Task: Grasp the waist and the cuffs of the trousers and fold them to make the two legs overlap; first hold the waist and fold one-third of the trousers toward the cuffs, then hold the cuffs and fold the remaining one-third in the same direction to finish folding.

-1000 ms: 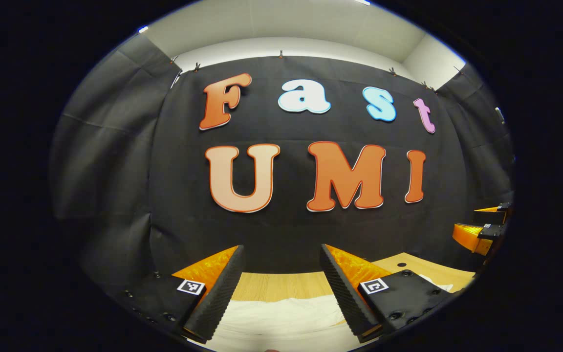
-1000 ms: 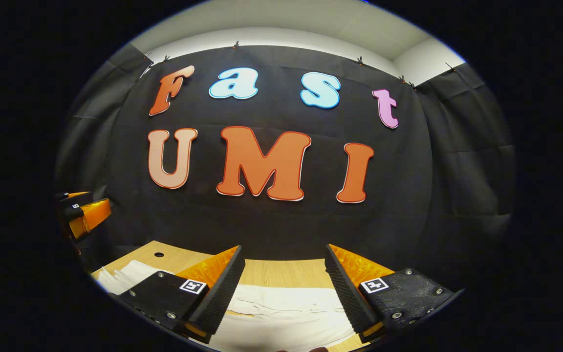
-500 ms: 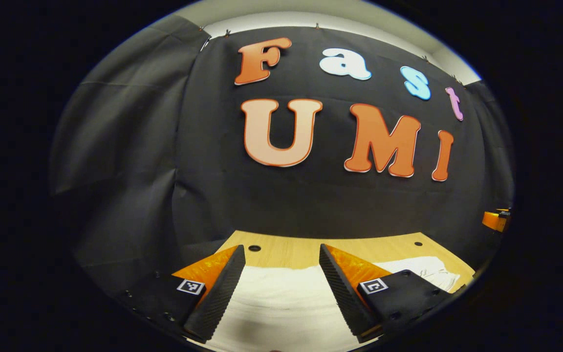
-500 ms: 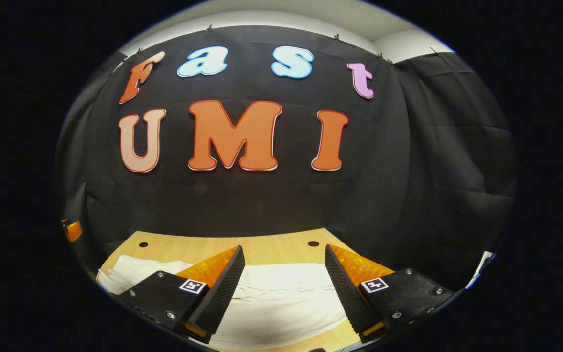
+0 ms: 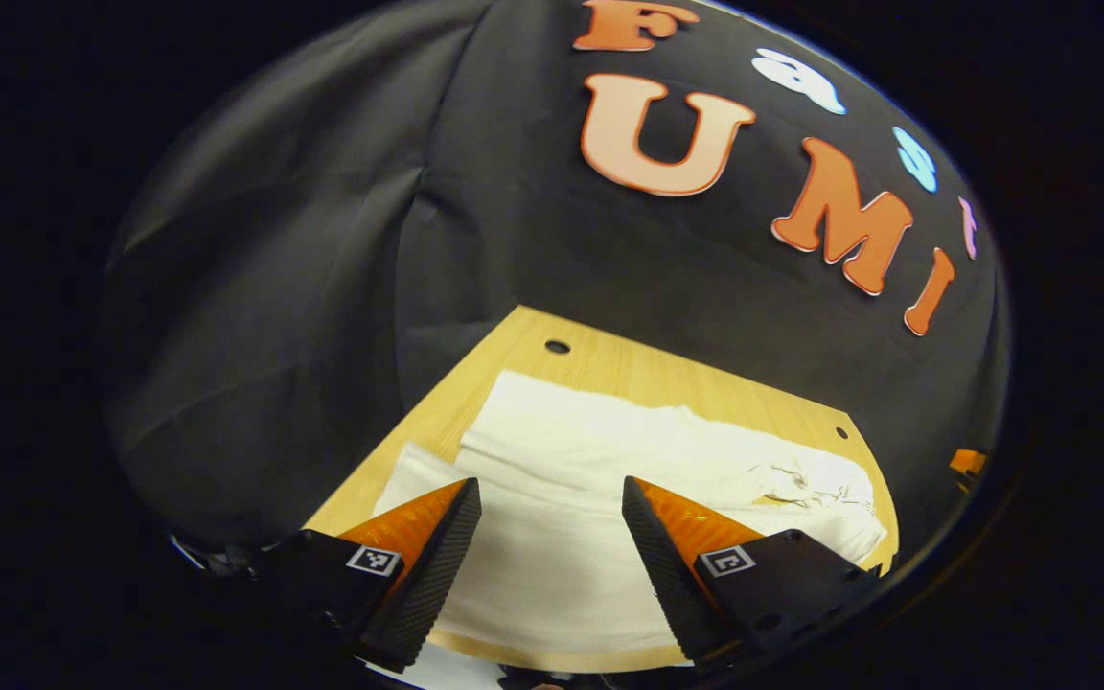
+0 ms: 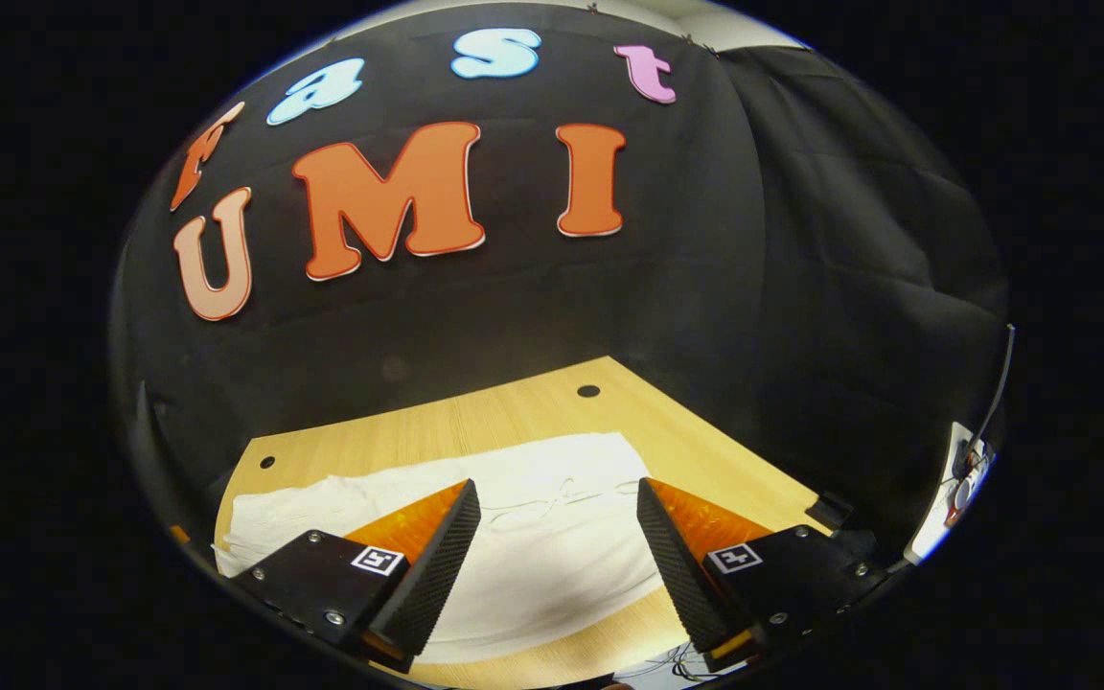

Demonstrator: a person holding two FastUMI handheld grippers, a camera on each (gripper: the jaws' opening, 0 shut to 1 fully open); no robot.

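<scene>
Both my grippers hang above the trousers, holding nothing.

My left gripper [image 5: 544, 556] has its jaws spread wide, with the white trousers [image 5: 609, 479] lying flat on the wooden table [image 5: 609, 369] and running off toward 3 o'clock. My right gripper [image 6: 552, 561] is just as wide apart and empty; there the trousers [image 6: 533, 537] stretch toward 9 o'clock on the table [image 6: 514, 412].
</scene>
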